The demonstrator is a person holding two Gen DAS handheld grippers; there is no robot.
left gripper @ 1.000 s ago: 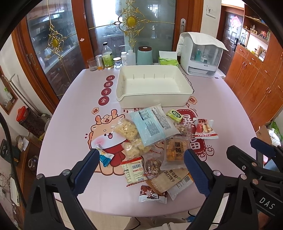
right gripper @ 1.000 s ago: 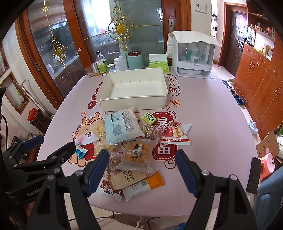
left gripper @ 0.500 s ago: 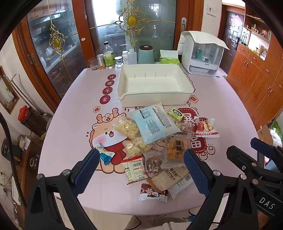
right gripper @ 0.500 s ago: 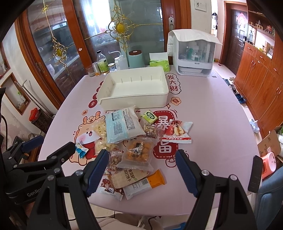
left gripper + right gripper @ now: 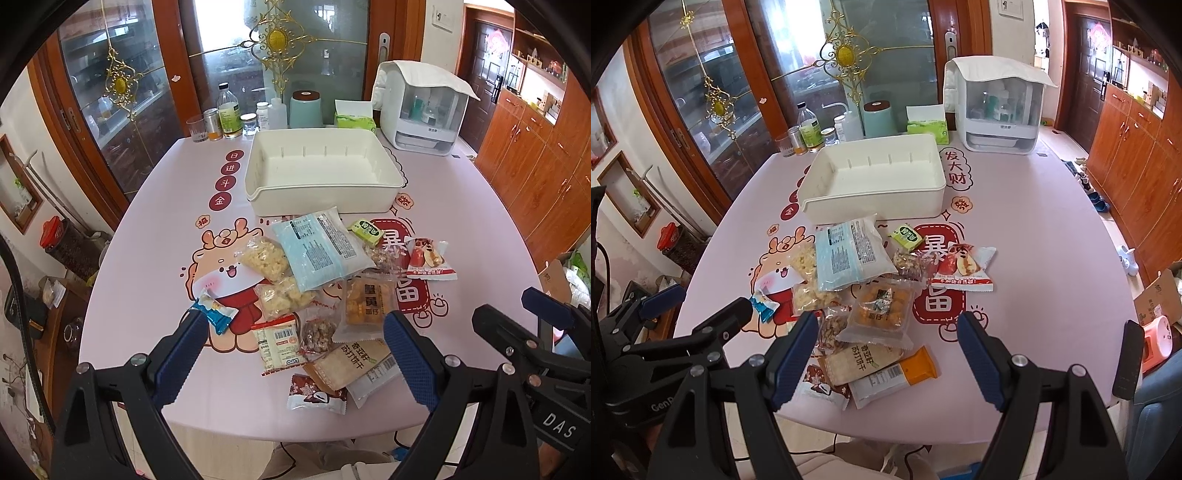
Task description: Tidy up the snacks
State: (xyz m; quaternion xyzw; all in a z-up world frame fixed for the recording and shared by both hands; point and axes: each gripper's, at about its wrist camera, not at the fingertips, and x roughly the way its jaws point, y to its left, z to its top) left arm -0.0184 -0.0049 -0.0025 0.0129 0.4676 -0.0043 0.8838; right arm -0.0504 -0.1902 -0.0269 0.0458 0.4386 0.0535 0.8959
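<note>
Several snack packets lie in a loose pile on the pink table: a large light-blue packet (image 5: 321, 251) (image 5: 849, 254), an orange egg-yolk pastry pack (image 5: 365, 301) (image 5: 882, 306), a red-and-white fruit packet (image 5: 430, 260) (image 5: 964, 271), and a small green packet (image 5: 365, 232) (image 5: 905, 236). An empty white bin (image 5: 321, 173) (image 5: 879, 181) stands behind the pile. My left gripper (image 5: 295, 354) is open and empty above the near end of the pile. My right gripper (image 5: 888, 354) is open and empty, also over the near end.
Bottles, jars and a glass (image 5: 229, 118) stand along the far table edge with a teal canister (image 5: 306, 109), a green tissue box (image 5: 352, 118) and a white appliance (image 5: 424, 107). Wooden cabinets (image 5: 1137, 166) are at the right. The table's near edge (image 5: 295, 432) is just below the grippers.
Both views have drawn slightly closer to the table and the snack pile sits a little higher in frame. Both grippers stay open and empty.
</note>
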